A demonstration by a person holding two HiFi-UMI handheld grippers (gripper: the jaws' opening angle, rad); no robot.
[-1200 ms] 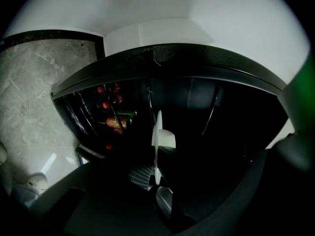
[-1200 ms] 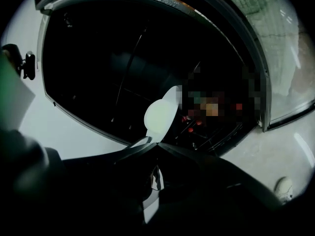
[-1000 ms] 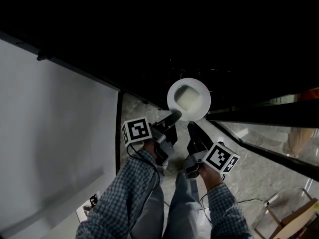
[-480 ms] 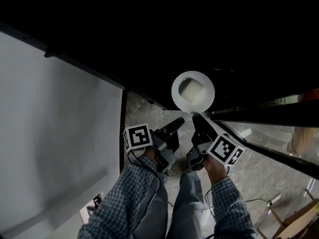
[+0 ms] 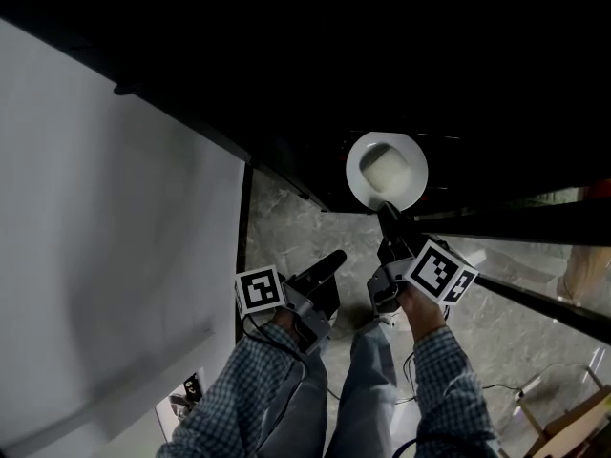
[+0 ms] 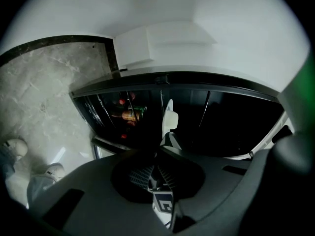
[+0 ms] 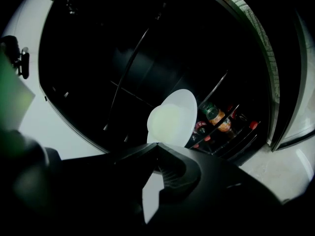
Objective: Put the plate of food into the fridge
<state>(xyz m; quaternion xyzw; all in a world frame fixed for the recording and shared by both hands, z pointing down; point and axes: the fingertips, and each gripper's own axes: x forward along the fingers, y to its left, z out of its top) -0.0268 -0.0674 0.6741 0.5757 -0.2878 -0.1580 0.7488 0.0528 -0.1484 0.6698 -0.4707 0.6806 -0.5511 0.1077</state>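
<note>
The plate (image 5: 411, 183) is white and round, with a pale heap of food (image 5: 383, 169) in its middle. It hangs at the dark open mouth of the fridge (image 5: 315, 74), tilted a little. The interior is very dark, so I cannot tell whether the plate rests on a shelf or only hangs in the air.

The right hand-held gripper (image 5: 386, 210) pinches the near rim of the plate. In the right gripper view its jaws are closed on the white edge, and the plate (image 7: 184, 107) with the food (image 7: 165, 122) stands just beyond the tips. Behind it, thin shelf wires (image 7: 130, 65) cross the dark inside, and some bottles (image 7: 216, 118) stand in a rack at the lower right.

The left hand-held gripper (image 5: 336, 257) is apart from the plate, lower and to the left, over the marble floor (image 5: 286, 227). In the left gripper view its jaws are pressed together with nothing between them, and the plate (image 6: 170, 119) shows edge-on further ahead.
</note>
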